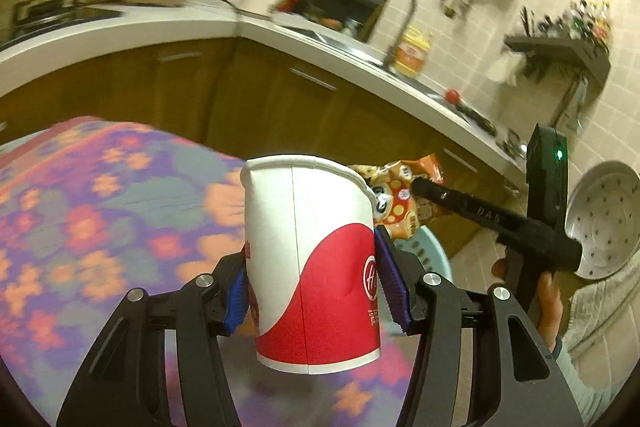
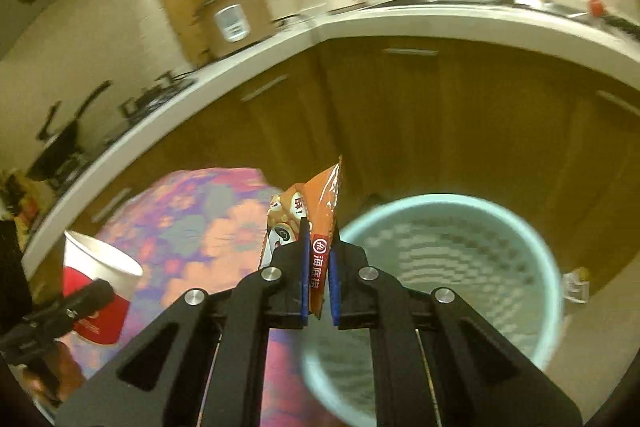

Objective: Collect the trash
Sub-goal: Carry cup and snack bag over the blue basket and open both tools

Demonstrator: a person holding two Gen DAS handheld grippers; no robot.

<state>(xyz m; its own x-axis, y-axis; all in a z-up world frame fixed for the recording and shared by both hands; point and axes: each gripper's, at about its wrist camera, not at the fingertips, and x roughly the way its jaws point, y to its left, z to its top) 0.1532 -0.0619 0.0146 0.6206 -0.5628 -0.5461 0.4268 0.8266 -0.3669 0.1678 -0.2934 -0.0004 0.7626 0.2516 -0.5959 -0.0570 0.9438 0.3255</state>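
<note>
While both of my grippers hang above the table draped in a purple, pink and orange flowered cloth (image 1: 100, 211), each holds one piece of trash. My left gripper (image 1: 312, 275) has its blue-padded jaws clamped on the sides of a red-and-white paper cup (image 1: 312, 267), upright, open rim up, lifted clear of the cloth. My right gripper (image 2: 318, 267) has its jaws nearly together, pinching a crumpled orange plastic snack wrapper (image 2: 320, 211) that sticks up between the pads. Just beyond the table edge stands a round pale-green plastic waste basket (image 2: 552, 267) with latticed walls, on the floor before brown wooden cabinets (image 2: 400, 115). A white countertop (image 2: 400, 23) runs above them, bearing a blurred rice cooker (image 2: 232, 19).
</note>
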